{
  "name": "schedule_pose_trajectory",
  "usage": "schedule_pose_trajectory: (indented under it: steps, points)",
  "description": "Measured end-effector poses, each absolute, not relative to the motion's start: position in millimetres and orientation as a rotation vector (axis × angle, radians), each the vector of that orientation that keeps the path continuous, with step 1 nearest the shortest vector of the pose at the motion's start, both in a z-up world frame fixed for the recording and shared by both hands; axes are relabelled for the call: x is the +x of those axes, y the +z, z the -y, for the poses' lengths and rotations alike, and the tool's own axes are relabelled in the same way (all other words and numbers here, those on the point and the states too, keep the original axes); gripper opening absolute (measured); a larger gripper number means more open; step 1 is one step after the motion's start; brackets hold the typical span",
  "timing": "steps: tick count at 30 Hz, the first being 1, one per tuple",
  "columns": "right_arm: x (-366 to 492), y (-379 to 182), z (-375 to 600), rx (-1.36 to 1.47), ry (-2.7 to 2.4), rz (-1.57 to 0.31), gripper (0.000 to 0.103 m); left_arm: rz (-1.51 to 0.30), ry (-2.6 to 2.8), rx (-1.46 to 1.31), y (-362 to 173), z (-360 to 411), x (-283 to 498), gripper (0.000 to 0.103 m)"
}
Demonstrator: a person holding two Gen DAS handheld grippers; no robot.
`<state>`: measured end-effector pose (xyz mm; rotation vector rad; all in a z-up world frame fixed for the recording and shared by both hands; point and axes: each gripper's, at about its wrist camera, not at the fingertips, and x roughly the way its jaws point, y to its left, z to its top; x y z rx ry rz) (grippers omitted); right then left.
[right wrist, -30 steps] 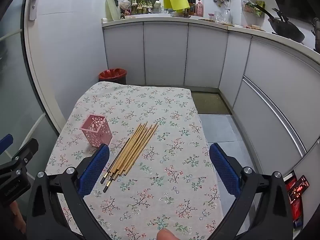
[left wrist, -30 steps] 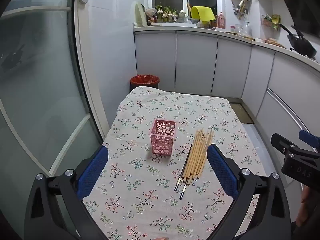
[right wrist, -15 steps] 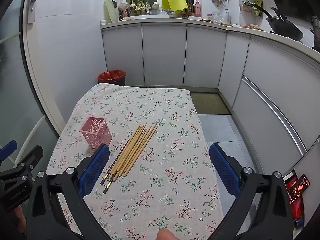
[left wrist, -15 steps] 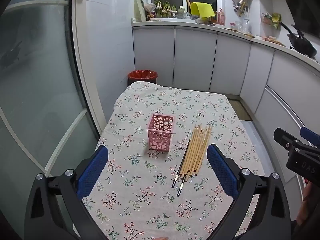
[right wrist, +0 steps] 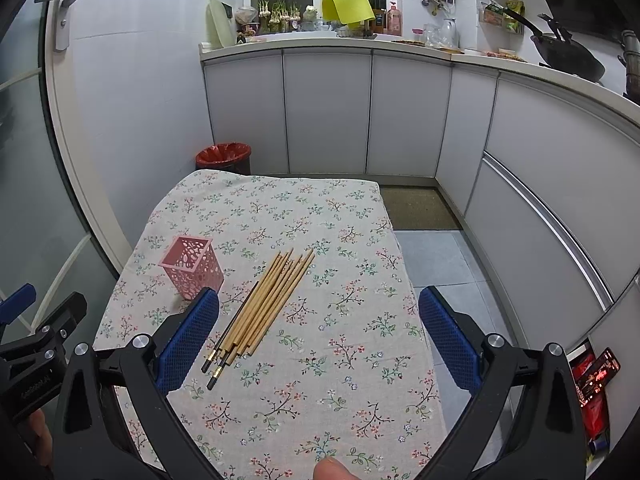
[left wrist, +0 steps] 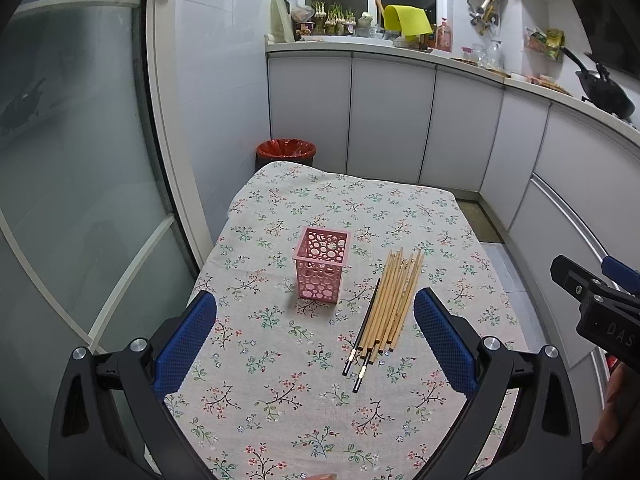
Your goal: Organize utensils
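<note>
Left claw (left wrist: pixel 316 336) spread wide, right claw (right wrist: pixel 318 330) likewise, above chopsticks (right wrist: pixel 264 308)

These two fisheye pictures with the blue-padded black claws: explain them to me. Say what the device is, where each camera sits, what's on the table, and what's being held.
There is no robot here. A person holds a two-finger gripper in each hand, and a fisheye camera on each looks forward along the fingers. One picture comes from the left gripper, the other from the right gripper. Both have their jaws wide open and hold nothing. On the flowered tablecloth stands an upright pink perforated holder, with nothing visible inside. Beside it, lying flat, is a bundle of chopsticks, mostly wooden, some dark. A red bin sits beyond the table.
</note>
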<state>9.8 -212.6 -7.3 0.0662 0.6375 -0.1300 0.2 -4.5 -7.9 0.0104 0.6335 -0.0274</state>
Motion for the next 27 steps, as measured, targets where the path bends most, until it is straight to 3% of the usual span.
schedule_pose_trajectory:
  steps: [27]
  points:
    - [9.3,-7.6,213.4,0.066,-0.128,-0.636,0.096,-0.631,-0.030,0.012,-5.5,4.4,0.9,0.096]
